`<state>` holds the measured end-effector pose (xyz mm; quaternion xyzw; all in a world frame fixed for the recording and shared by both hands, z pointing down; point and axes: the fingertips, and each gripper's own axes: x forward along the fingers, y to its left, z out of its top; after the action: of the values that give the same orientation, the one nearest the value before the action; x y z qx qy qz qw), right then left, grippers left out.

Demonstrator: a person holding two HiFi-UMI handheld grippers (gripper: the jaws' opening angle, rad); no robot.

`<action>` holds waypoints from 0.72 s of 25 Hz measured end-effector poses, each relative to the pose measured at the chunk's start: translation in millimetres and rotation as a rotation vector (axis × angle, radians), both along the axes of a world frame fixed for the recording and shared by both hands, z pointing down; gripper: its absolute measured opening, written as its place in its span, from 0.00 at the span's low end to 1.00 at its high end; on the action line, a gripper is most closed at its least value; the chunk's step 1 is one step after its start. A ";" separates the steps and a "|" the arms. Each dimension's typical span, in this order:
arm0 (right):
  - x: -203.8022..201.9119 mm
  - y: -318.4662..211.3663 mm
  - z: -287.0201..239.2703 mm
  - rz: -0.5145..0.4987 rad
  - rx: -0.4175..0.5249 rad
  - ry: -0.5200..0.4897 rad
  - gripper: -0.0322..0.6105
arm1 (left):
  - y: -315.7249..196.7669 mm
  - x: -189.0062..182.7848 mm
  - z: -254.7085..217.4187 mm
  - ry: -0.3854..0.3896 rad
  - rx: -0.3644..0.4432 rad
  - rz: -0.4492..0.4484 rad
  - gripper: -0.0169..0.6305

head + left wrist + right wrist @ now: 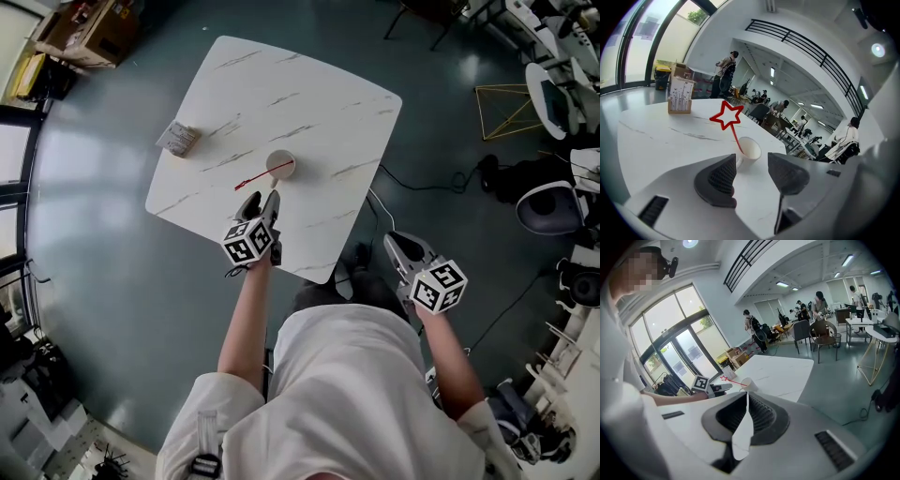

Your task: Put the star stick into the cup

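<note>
A white paper cup (279, 167) stands near the middle of the white marble table (281, 94). The red star stick (251, 179) rests in it and leans out to the left, star end low over the table. In the left gripper view the star (726, 115) rises above the cup (749, 150). My left gripper (260, 202) is just short of the cup on its near side, open, with nothing between its fingers. My right gripper (398, 246) hangs off the table's right edge, shut and holding nothing. In the right gripper view the cup (746, 383) is far ahead.
A small printed card box (178, 139) stands near the table's left edge. Chairs, a yellow wire frame (511, 111) and cables lie on the floor to the right. People stand and sit in the background of both gripper views.
</note>
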<state>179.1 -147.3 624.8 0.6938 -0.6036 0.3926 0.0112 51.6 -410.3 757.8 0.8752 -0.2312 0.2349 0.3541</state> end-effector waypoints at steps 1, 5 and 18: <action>-0.1 0.4 -1.0 0.000 0.003 0.001 0.10 | 4.7 -2.2 -3.0 0.006 -0.007 0.001 0.37; 0.9 1.7 -3.9 -0.002 0.018 0.005 0.10 | 17.7 -3.5 -26.8 0.049 0.011 0.001 0.24; -6.4 -2.9 -31.7 -0.103 0.102 0.046 0.10 | 47.5 -32.3 -121.7 0.162 0.165 -0.019 0.05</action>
<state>172.7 -150.2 593.1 0.6703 -0.6573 0.3444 0.0099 19.3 -362.8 636.1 0.9154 -0.2284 0.1401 0.3004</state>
